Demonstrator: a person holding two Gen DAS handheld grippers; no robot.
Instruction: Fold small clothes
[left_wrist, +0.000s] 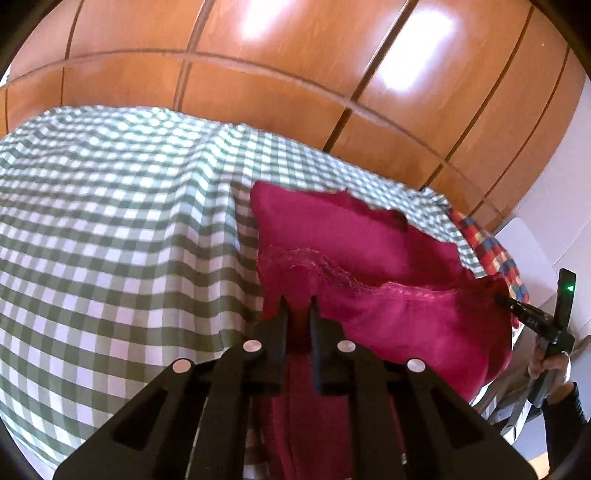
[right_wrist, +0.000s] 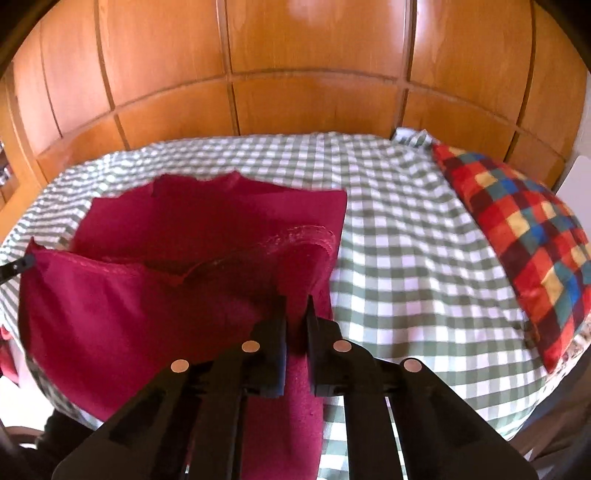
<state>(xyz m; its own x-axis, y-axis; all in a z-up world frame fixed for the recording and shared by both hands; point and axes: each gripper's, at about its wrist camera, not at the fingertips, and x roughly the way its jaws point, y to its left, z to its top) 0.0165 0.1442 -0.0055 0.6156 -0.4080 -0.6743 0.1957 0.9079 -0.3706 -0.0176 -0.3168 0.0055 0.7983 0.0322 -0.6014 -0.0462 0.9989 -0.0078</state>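
A crimson garment (left_wrist: 369, 251) with a lace-trimmed hem lies on the green-and-white checked bedsheet (left_wrist: 110, 221). My left gripper (left_wrist: 298, 302) is shut on the garment's near left corner and lifts it off the bed. My right gripper (right_wrist: 296, 301) is shut on the near right corner of the same garment (right_wrist: 184, 240). The near edge hangs raised between both grippers over the flat far part. The right gripper also shows at the garment's far corner in the left wrist view (left_wrist: 498, 297), and the left gripper's tip shows in the right wrist view (right_wrist: 22, 264).
A multicoloured checked pillow (right_wrist: 517, 236) lies on the right of the bed. A wooden panelled wardrobe (right_wrist: 295, 55) stands behind the bed. The sheet (right_wrist: 406, 258) stretches between garment and pillow. The person's hand (left_wrist: 550, 365) holds the right gripper's handle.
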